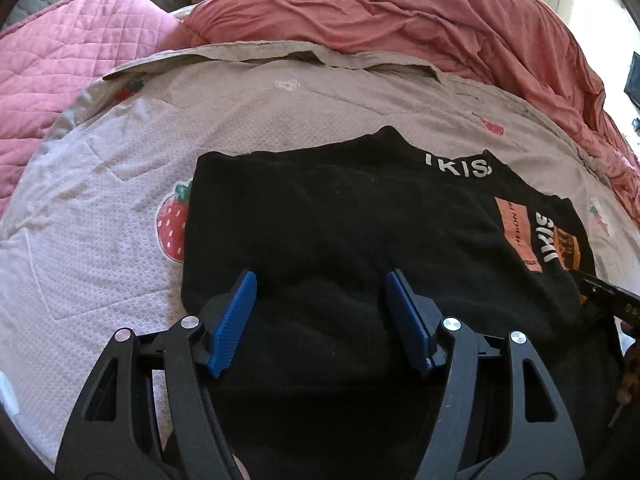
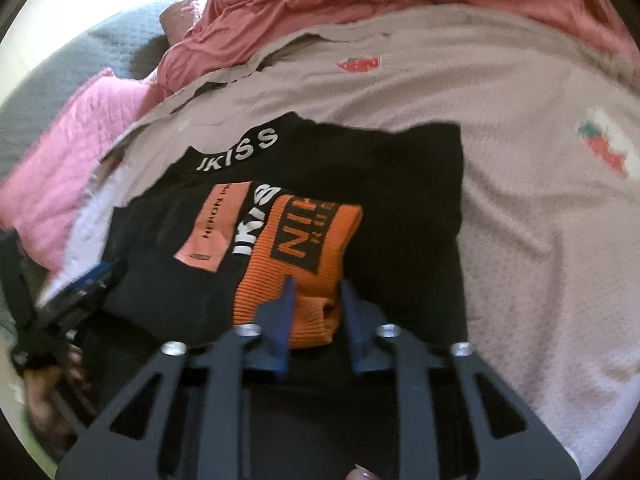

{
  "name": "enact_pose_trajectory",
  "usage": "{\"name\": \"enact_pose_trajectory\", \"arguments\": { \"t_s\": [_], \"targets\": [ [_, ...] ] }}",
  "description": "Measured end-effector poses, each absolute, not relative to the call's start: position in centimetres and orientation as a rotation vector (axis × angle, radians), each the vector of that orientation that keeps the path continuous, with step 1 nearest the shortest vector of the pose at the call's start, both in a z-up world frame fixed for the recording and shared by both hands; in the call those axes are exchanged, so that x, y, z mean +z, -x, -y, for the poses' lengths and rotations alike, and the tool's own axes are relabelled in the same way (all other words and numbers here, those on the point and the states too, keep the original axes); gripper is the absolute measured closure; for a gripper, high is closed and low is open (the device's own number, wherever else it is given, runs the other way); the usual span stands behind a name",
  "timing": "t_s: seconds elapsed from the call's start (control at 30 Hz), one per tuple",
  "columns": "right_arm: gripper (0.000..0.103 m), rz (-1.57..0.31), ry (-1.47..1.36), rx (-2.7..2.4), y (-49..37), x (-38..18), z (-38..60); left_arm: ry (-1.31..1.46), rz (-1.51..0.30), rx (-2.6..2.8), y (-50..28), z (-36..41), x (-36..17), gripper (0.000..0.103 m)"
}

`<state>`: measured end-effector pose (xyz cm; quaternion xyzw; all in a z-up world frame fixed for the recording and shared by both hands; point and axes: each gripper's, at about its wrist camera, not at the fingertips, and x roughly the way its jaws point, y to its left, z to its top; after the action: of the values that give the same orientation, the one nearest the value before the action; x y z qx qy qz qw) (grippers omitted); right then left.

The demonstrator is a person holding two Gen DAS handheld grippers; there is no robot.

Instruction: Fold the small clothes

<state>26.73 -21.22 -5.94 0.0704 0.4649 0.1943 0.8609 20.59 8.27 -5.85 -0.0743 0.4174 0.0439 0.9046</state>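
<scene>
Left tongs apart over black top; right tongs clamped on orange cuff; strawberry bedsheet.

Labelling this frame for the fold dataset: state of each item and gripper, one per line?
black garment: lying flat on the bedspread, partly folded, collar lettering up.
orange ribbed cuff: folded over onto the garment's front, its end between the right gripper's pads.
left gripper: open above the black cloth, nothing pinched.
right gripper: jaws narrow around the cuff; contact blurred.
strawberry-print bedspread: spread out, lightly creased.
red blanket: bunched up behind.
</scene>
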Motion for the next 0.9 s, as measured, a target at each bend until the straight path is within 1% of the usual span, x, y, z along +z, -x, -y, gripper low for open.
{"name": "enact_pose_trajectory", "arguments": {
  "t_s": [0.17,0.2,0.27,0.33,0.47,0.5,0.53,0.6,0.8,0.87,0.9],
  "targets": [
    [0.099,-0.898,-0.088,0.399,-25.5,-4.0,22.0,0.157,-0.864,0.089,-20.5,-8.3,-5.8,0.042],
    [0.103,-0.896,-0.058,0.376,-25.4,-4.0,22.1,0.155,-0.865,0.092,-20.6,-8.3,-5.8,0.042],
    [0.103,-0.922,0.005,0.322,-25.8,-5.0,22.1,0.153,-0.867,0.093,-20.7,-8.1,-5.8,0.041],
    [0.103,-0.994,-0.05,0.339,-26.4,-6.5,22.6,0.154,-0.867,0.09,-20.6,-8.1,-5.8,0.04],
    [0.101,-0.94,-0.101,0.334,-26.1,-5.1,23.1,0.165,-0.854,0.082,-20.3,-8.3,-5.5,0.037],
    [0.097,-0.922,-0.106,0.336,-26.0,-4.6,23.1,0.168,-0.848,0.081,-20.1,-8.3,-5.3,0.036],
    [0.09,-0.897,-0.108,0.334,-26.0,-4.0,23.1,0.173,-0.838,0.081,-19.9,-8.3,-5.1,0.034],
    [0.083,-0.877,-0.108,0.336,-26.0,-3.4,22.8,0.184,-0.82,0.082,-19.4,-8.4,-4.7,0.033],
    [0.082,-0.867,-0.058,0.399,-26.8,-2.6,19.7,0.214,-0.797,0.077,-18.9,-8.9,-4.2,0.032],
    [0.072,-0.859,-0.017,0.428,-27.1,-2.6,18.2,0.201,-0.823,0.074,-19.2,-8.6,-4.7,0.029],
    [0.063,-0.859,-0.004,0.431,-27.1,-2.7,17.8,0.189,-0.838,0.074,-19.4,-8.4,-5.0,0.029]
  ]
}}
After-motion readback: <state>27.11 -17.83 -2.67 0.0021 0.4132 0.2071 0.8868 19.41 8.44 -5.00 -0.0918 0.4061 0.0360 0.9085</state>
